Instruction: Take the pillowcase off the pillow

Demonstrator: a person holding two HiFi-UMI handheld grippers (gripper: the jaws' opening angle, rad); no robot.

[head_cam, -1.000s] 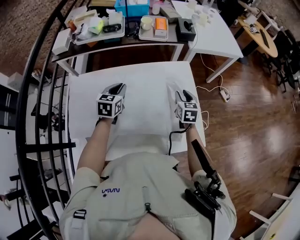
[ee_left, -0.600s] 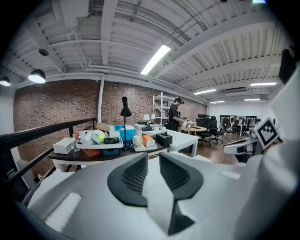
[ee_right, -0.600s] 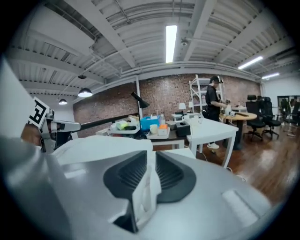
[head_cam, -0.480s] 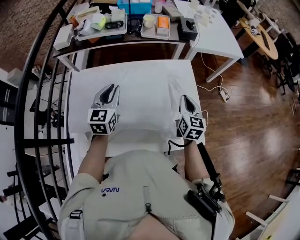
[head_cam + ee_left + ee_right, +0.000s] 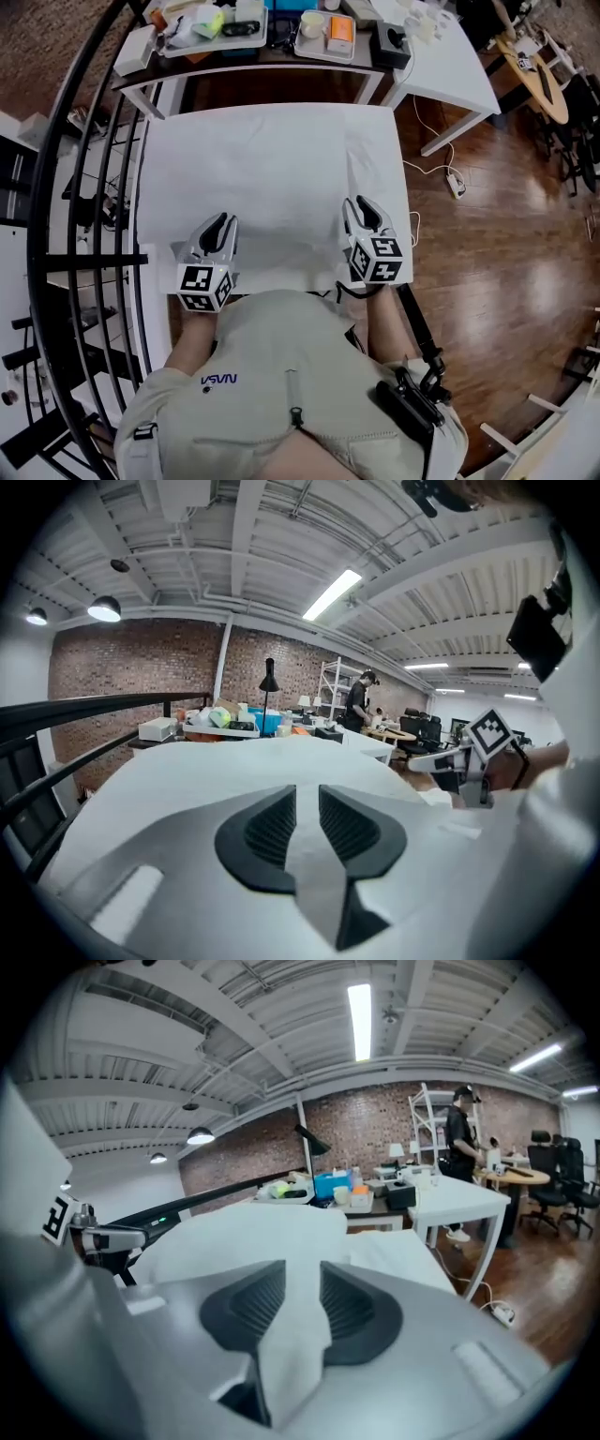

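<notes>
As the pillowcase (image 5: 272, 169) runs lengthwise straight ahead, its near edge is gripped by left tongs (image 5: 223, 219) and by right tongs (image 5: 360, 202), just opened wider.

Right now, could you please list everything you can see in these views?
pillowcase: one, white, on the near table, its near edge between both grippers' jaws
near table: one, white, centre
dark table: one, far end, carrying two cluttered trays
side table: one, white, far right
power strip: one, white, on the wooden floor, right
railing: one, black, left
left gripper: grey, jaws recently eased open slightly, pillowcase clamped
right gripper: grey, jaws just opening wider, pillowcase between them
shirt: beige, bottom
</notes>
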